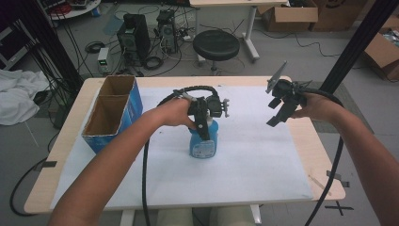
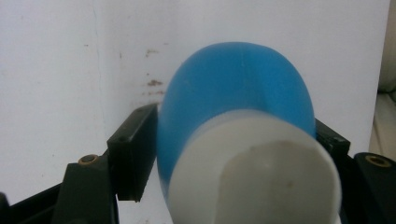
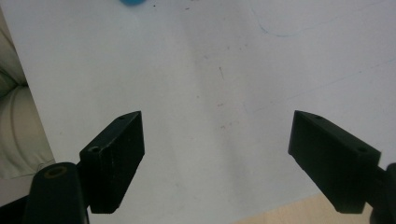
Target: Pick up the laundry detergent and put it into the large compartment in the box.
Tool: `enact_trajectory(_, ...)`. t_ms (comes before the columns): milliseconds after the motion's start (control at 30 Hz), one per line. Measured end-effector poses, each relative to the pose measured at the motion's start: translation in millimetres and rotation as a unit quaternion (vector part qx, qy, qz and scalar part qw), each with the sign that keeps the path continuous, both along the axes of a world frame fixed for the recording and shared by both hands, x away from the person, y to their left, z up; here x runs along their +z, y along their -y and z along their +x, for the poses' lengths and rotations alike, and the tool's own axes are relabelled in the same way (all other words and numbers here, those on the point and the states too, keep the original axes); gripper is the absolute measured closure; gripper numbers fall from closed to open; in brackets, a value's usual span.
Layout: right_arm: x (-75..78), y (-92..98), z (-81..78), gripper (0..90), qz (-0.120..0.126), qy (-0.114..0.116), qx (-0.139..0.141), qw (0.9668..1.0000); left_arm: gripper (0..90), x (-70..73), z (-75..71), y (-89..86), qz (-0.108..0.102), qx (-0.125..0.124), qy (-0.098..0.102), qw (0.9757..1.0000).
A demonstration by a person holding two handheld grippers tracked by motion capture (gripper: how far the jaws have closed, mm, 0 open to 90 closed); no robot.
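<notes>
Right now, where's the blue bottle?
High view: the blue bottle stands mid-table on the white sheet, right of the cardboard box, between the left gripper jaws.

high view: above, facing forward-down; gripper views: close, facing white sheet [image 1: 263,155]

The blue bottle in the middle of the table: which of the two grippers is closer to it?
Left. The left gripper is on the blue bottle, jaws against its sides. The right gripper hangs open, well off to the bottle's right.

Grey floor [image 1: 282,52], black stool [image 1: 216,44], perhaps computer towers [image 1: 134,35], cardboard boxes [image 1: 289,14] beyond table [image 1: 324,165].
</notes>
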State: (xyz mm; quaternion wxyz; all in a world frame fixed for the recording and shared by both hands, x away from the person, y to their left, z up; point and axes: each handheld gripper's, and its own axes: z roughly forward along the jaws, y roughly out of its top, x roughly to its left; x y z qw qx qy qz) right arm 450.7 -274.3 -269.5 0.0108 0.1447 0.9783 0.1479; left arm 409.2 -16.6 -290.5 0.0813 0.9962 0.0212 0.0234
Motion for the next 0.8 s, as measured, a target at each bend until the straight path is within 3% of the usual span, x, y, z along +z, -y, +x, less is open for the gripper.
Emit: enact_trajectory(800,-0.2,-0.7,-1.0,18.2,0.001,-0.002,0.001,1.0000,37.5,0.7,-0.8,-0.3,-0.003,-0.005,-0.006,1.0000)
